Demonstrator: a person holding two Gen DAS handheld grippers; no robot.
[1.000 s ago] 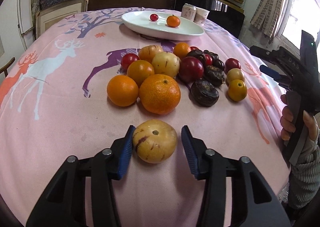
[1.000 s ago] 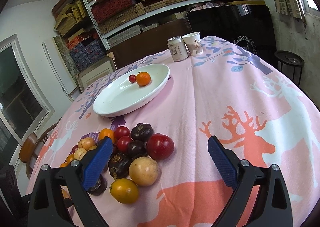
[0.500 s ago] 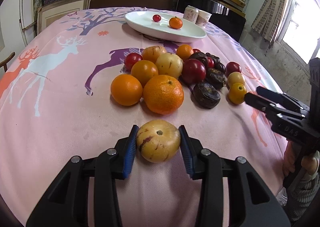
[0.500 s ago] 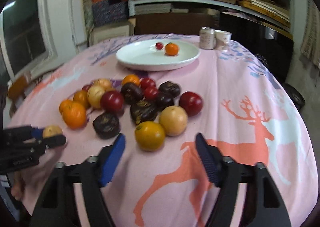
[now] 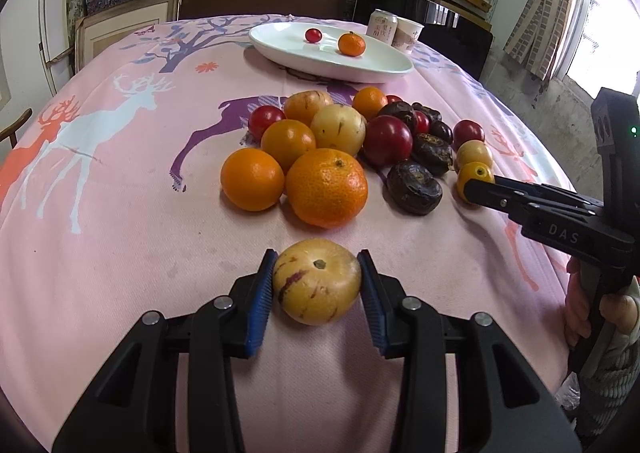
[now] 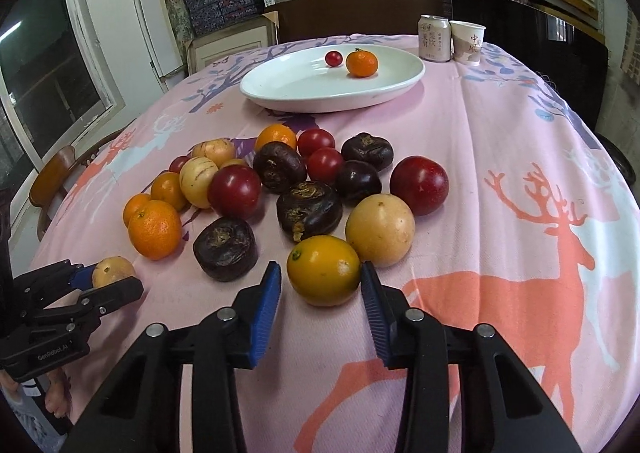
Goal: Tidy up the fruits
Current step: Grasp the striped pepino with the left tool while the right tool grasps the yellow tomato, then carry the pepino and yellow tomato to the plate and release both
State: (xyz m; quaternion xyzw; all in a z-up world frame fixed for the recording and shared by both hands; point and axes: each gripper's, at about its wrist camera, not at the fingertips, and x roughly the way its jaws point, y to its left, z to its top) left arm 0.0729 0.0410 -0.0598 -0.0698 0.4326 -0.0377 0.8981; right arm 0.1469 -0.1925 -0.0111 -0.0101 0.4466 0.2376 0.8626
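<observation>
Since a second ago the right gripper (image 6: pixel 320 289) has swung from bare cloth beside the pile to a yellow-orange fruit (image 6: pixel 324 270), its jaws just closing around it, the left pad a sliver clear, so not yet clamped; the left gripper (image 5: pixel 317 285) stays clamped on a pale purple-streaked fruit (image 5: pixel 317 280) resting on the pink tablecloth (image 5: pixel 120 237); the white plate (image 6: pixel 288 91) at the far side holds one small red fruit (image 6: pixel 333 58) and one small orange (image 6: pixel 361 62), just apart; a can (image 6: pixel 433 38) and paper cup (image 6: pixel 467 42) stand beside it.
</observation>
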